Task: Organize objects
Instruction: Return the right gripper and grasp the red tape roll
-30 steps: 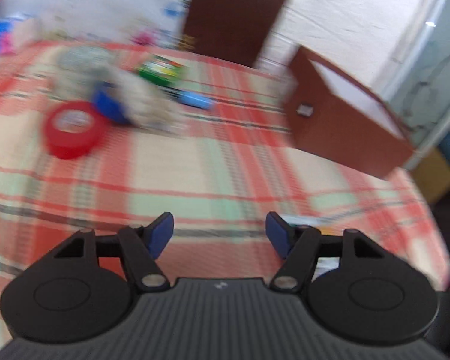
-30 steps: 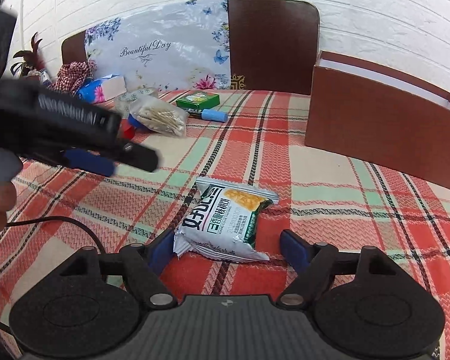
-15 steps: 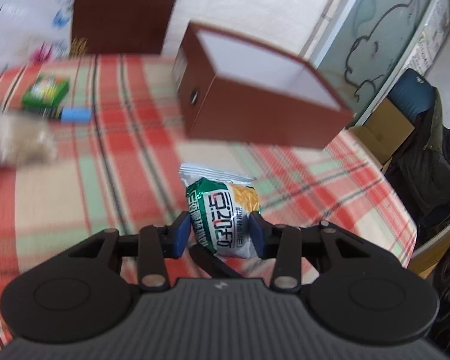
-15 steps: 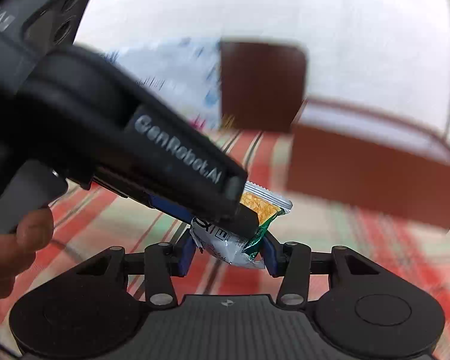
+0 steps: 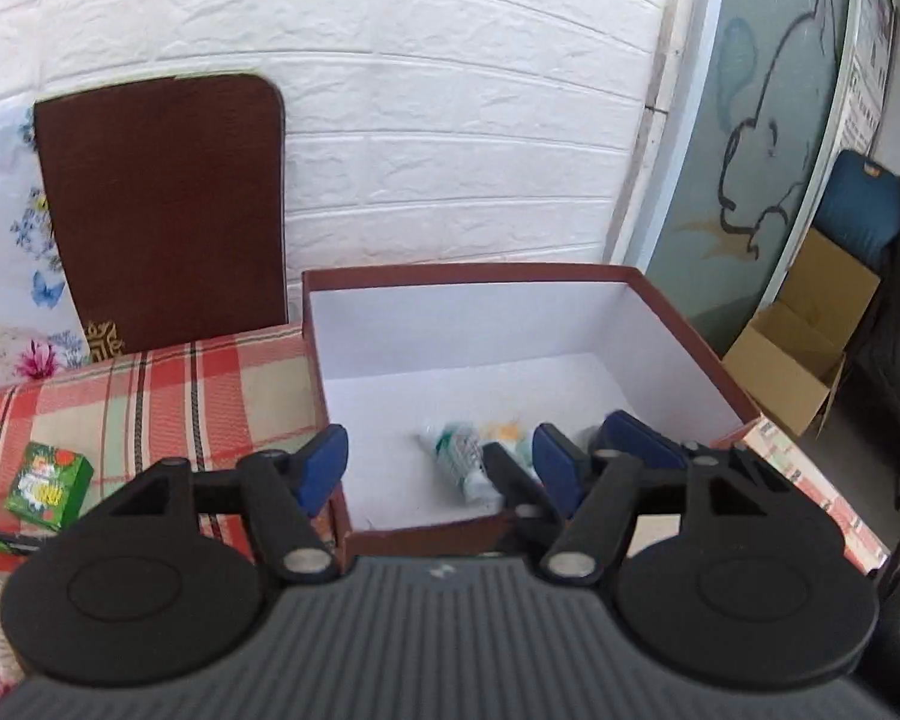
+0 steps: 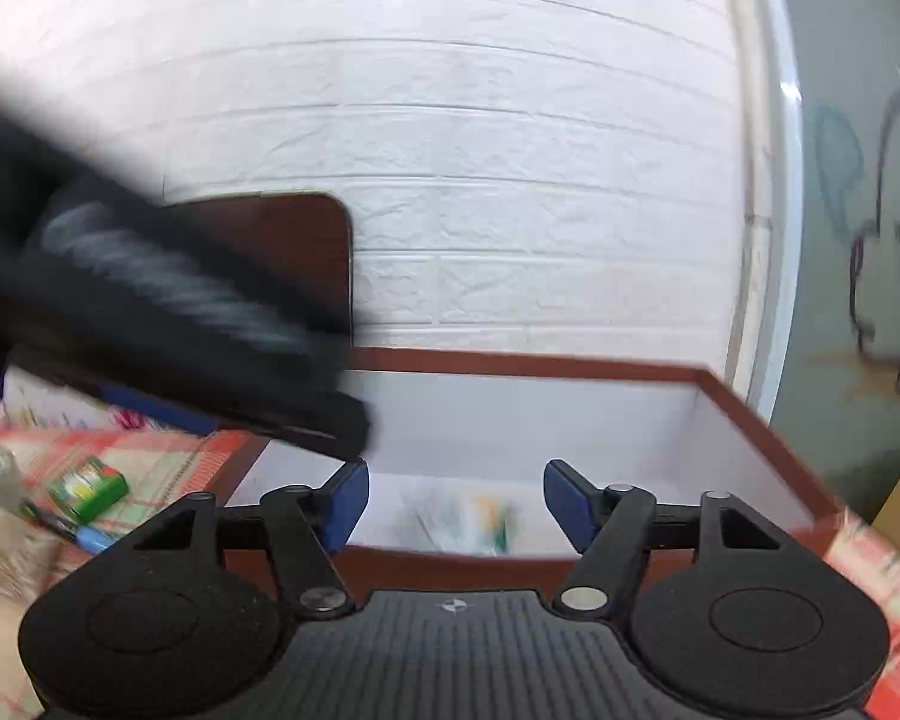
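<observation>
Left gripper (image 5: 438, 468) and right gripper (image 6: 455, 501) both hung with jaws apart, empty, over the box (image 5: 690, 336); snack packet (image 5: 462, 462) lay blurred inside, near wall. Good release means withdrawing straight up, clear of the rim.

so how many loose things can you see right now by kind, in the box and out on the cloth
snack packet, in the brown box: 1
small green box, on the checked cloth: 1
blue-capped marker, on the cloth: 1
clear bag, at the left edge, contents too blurred to tell: 1
total: 4
</observation>
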{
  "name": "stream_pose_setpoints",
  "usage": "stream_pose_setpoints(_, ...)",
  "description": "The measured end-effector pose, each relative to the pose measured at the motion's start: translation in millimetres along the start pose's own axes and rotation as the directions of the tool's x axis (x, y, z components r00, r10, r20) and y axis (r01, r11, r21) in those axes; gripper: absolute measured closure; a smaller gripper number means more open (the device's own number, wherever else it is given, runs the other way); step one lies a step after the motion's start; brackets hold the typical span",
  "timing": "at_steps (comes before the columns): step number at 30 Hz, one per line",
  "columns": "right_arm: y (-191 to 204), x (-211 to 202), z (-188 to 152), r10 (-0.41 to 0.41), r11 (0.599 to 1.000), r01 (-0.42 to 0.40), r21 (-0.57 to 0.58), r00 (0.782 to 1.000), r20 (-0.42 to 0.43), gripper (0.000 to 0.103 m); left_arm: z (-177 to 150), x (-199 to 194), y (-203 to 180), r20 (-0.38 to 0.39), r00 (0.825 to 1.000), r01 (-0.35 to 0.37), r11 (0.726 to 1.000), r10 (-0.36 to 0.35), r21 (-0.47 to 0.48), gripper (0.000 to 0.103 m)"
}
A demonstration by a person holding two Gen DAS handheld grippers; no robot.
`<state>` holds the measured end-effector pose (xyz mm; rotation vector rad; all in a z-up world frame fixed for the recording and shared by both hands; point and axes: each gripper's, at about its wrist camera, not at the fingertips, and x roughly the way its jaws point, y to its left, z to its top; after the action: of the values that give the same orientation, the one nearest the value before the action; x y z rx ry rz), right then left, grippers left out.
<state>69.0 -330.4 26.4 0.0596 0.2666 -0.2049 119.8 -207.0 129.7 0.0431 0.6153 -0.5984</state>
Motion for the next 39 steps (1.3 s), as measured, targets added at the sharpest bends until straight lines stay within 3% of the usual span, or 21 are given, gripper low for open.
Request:
stream_pose_setpoints(4, -3.1, -39.9, -27.8, 0.004, 1.000, -0.005, 0.026, 0.999, 0.040, 0.028, -36.4, -16.1, 28.8, 0.000, 0.999, -0.048, 0.999, 0.048, -0.020, 0.033)
stream_pose_setpoints(6, 1.2, -53.3, -46.9, 0.028, 0.996, -0.027, 0.079, 1.000, -0.013, 0.027, -62.6, -25.0, 51.0, -0.043, 0.997, -0.065, 0.996, 0.062, -0.068, 0.033)
stream_pose_setpoints(8, 13.8, -56.4, -66.9, 0.124, 0.988, -0.110, 0.111, 0.985, -0.119, 0.028, -90.9, -37.2, 74.2, -0.075, 0.993, -0.100, 0.988, 0.092, -0.114, 0.033)
stream_pose_setpoints(10, 43.0, -58.2, -79.5, 0.197, 0.980, -0.193, 0.040, 0.956, -0.217, 0.030, -120.7, -52.3, 100.7, -0.107, 0.984, -0.161, 0.975, 0.145, -0.155, 0.033)
stream_pose_setpoints(13, 87.0, -67.6, -83.3, 0.303, 0.945, -0.325, -0.043, 0.914, -0.270, 0.031, -164.0, -76.4, 144.4, -0.159, 0.956, -0.279, 0.936, 0.249, -0.213, 0.033)
stream_pose_setpoints(16, 131.9, -60.0, -90.6, 0.403, 0.890, -0.453, -0.053, 0.835, -0.375, 0.032, -197.1, -109.1, 187.3, -0.140, 0.929, -0.369, 0.891, 0.343, -0.265, 0.037)
stream_pose_setpoints(17, 142.3, -56.5, -91.7, 0.406, 0.877, -0.473, -0.089, 0.826, -0.392, 0.027, -203.4, -119.6, 197.7, -0.132, 0.911, -0.413, 0.871, 0.392, -0.266, 0.037)
stream_pose_setpoints(18, 154.0, -60.8, -91.6, 0.408, 0.864, -0.487, -0.128, 0.826, -0.389, 0.027, -209.1, -128.2, 209.3, -0.135, 0.881, -0.473, 0.839, 0.453, -0.269, 0.037)
stream_pose_setpoints(20, 170.7, -60.3, -89.8, 0.456, 0.827, -0.545, -0.138, 0.794, -0.403, 0.027, -222.6, -141.1, 235.9, -0.128, 0.826, -0.561, 0.778, 0.549, -0.283, 0.036)
stream_pose_setpoints(22, 197.9, -44.2, -86.3, 0.463, 0.817, -0.557, -0.149, 0.788, -0.406, 0.027, -237.4, -150.1, 257.0, -0.071, 0.788, -0.603, 0.743, 0.612, -0.291, 0.024)
stream_pose_setpoints(24, 216.1, -36.6, -82.8, 0.464, 0.818, -0.555, -0.152, 0.792, -0.397, 0.029, -240.2, -161.6, 274.6, -0.043, 0.807, -0.556, 0.733, 0.589, -0.393, 0.023)
stream_pose_setpoints(27, 236.7, -21.3, -73.8, 0.484, 0.827, -0.554, -0.097, 0.788, -0.380, 0.033, -237.3, -155.2, 270.5, -0.046, 0.797, -0.578, 0.740, 0.602, -0.344, 0.019)
stream_pose_setpoints(31, 257.6, -6.4, -67.9, 0.546, 0.804, -0.594, 0.018, 0.727, -0.416, 0.033, -236.5, -155.9, 274.8, -0.029, 0.820, -0.544, 0.763, 0.571, -0.350, 0.016)
stream_pose_setpoints(33, 278.8, -2.1, -71.8, 0.530, 0.800, -0.599, -0.038, 0.734, -0.425, 0.028, -237.8, -161.0, 276.7, -0.013, 0.828, -0.522, 0.762, 0.561, -0.383, 0.019)
stream_pose_setpoints(36, 302.8, 9.4, -76.9, 0.487, 0.800, -0.583, -0.138, 0.767, -0.417, 0.023, -242.0, -162.8, 278.2, 0.004, 0.837, -0.494, 0.760, 0.547, -0.423, 0.016)
stream_pose_setpoints(39, 312.7, 14.4, -74.9, 0.491, 0.780, -0.598, -0.186, 0.768, -0.411, 0.031, -241.0, -160.8, 275.9, 0.002, 0.835, -0.499, 0.760, 0.550, -0.417, 0.016)
